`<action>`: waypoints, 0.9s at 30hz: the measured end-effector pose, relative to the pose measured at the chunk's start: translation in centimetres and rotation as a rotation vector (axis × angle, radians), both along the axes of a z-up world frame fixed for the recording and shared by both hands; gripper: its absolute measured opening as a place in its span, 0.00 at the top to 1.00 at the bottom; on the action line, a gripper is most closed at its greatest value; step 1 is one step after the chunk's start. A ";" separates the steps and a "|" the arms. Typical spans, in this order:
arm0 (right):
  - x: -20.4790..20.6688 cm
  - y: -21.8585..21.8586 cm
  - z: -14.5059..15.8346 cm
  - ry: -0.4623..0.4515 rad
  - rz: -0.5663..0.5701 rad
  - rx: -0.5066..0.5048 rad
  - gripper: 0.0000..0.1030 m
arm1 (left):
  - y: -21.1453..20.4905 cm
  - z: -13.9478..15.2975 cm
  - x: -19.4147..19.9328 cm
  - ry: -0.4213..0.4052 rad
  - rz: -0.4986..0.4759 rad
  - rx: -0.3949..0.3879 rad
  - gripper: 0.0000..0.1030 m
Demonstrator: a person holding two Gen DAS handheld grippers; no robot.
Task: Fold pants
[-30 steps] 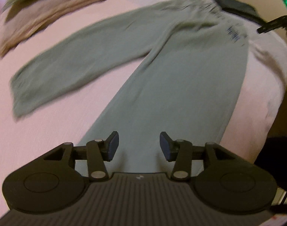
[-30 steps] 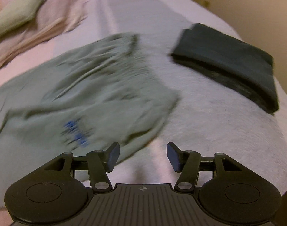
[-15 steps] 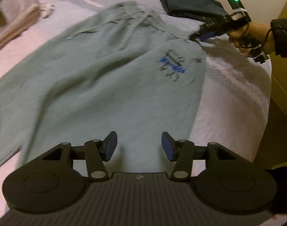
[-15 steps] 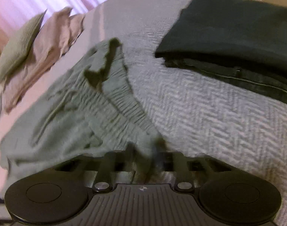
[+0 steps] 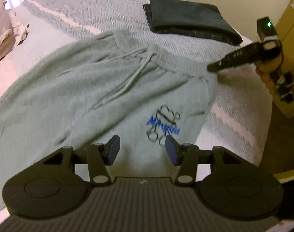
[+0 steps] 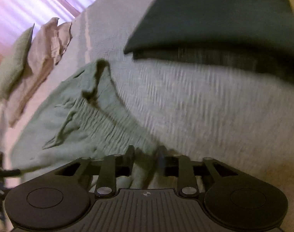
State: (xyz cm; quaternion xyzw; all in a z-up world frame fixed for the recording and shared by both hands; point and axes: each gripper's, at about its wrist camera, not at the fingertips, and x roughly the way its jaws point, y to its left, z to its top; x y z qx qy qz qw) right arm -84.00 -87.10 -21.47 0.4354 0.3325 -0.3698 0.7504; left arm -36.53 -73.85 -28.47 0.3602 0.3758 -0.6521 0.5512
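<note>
Grey-green sweatpants (image 5: pixel 89 89) lie flat on the bed, waistband at the far side, drawstring loose, a blue and black logo (image 5: pixel 163 125) near the right hip. My left gripper (image 5: pixel 142 149) hovers open just above the fabric beside the logo, nothing between its fingers. My right gripper (image 5: pixel 214 68), held by a hand (image 5: pixel 268 73), sits at the waistband's right corner. In the right wrist view the right gripper (image 6: pixel 146 158) has bunched fabric of the pants (image 6: pixel 79 127) filling the gap between its fingers while the jaws are opening.
A folded dark garment (image 5: pixel 189 17) lies on the grey blanket (image 5: pixel 89 5) beyond the waistband, close in the right wrist view (image 6: pixel 214 29). A green pillow (image 6: pixel 13 61) and beige bedding (image 6: pixel 44 58) sit far left. The bed drops off at right beside a wooden cabinet (image 5: pixel 290 38).
My left gripper swept along the pants from the legs to the hip by the logo. My right gripper dropped onto the waistband corner, closed on it, and now stands a little wider.
</note>
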 end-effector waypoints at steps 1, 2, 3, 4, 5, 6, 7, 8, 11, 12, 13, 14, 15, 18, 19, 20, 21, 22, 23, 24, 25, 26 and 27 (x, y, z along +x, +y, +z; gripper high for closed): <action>0.3 0.0 1.2 0.027 0.015 -0.061 0.67 | -0.5 -0.1 0.2 0.000 -0.003 -0.012 0.55; 0.7 -0.2 2.2 0.028 0.036 -0.106 0.64 | -0.9 -0.1 0.4 0.004 -0.004 -0.017 0.55; 1.2 -0.5 3.1 0.013 0.056 -0.136 0.63 | -1.2 0.0 0.7 0.009 -0.003 -0.022 0.55; 2.0 -1.1 3.7 0.001 0.072 -0.151 0.60 | -1.4 -0.2 1.1 0.019 -0.006 -0.031 0.55; 3.0 -1.8 4.1 -0.010 0.093 -0.165 0.58 | -1.9 -0.3 1.2 0.027 -0.003 -0.036 0.55; 4.5 -2.6 4.3 -0.021 0.122 -0.181 0.56 | -2.1 -0.5 1.7 0.037 0.001 -0.043 0.55; 6.1 -3.4 4.3 -0.027 0.149 -0.194 0.53 | -2.4 -0.9 2.2 0.047 0.006 -0.049 0.55; 7.8 -4.5 4.1 -0.037 0.182 -0.207 0.51 | -2.9 -0.9 2.7 0.050 0.010 -0.052 0.55; 13.0 -7.8 2.4 -0.046 0.229 -0.219 0.46 | -4.1 -1.2 4.3 0.048 0.025 -0.084 0.55; 14.7 -8.9 1.4 -0.031 0.245 -0.216 0.46 | -4.5 -1.2 5.0 0.049 0.032 -0.098 0.55; 16.1 -9.8 0.4 -0.020 0.259 -0.207 0.46 | -5.0 -1.4 5.5 0.041 0.041 -0.106 0.55; 17.2 -10.8 -0.5 -0.011 0.274 -0.195 0.46 | -5.6 -1.7 6.1 0.032 0.047 -0.111 0.55; 17.9 -11.8 -1.6 0.010 0.285 -0.171 0.46 | -6.1 -1.8 6.7 0.030 0.054 -0.120 0.55; 18.7 -13.5 -3.5 -0.037 0.231 -0.077 0.57 | -7.1 -2.4 7.6 0.036 0.064 -0.138 0.55; 18.7 -13.6 -3.7 -0.032 0.211 -0.059 0.64 | -7.2 -2.7 7.6 0.030 0.063 -0.139 0.55; 18.6 -13.6 -3.6 -0.020 0.209 -0.067 0.75 | -7.2 -3.0 7.8 0.024 0.062 -0.135 0.55; 18.6 -13.5 -3.5 -0.013 0.220 -0.073 0.84 | -7.2 -3.3 7.8 0.020 0.066 -0.130 0.55; 18.6 -13.6 -3.2 0.007 0.234 -0.086 0.97 | -7.2 -3.5 7.8 0.027 0.075 -0.125 0.55; 18.8 -13.9 -2.7 0.029 0.253 -0.099 1.00 | -7.2 -3.7 7.9 0.040 0.084 -0.119 0.55; 18.7 -14.3 -2.1 0.031 0.262 -0.105 1.00 | -7.2 -3.7 7.9 0.050 0.089 -0.115 0.55; 18.7 -14.4 -1.4 0.036 0.259 -0.119 1.00 | -7.1 -3.6 7.7 0.054 0.089 -0.114 0.55; 18.6 -14.4 -0.8 0.028 0.262 -0.118 1.00 | -7.1 -3.5 7.6 0.055 0.083 -0.113 0.55; 18.4 -14.4 -0.4 0.006 0.267 -0.100 1.00 | -7.2 -3.4 7.3 0.056 0.077 -0.114 0.55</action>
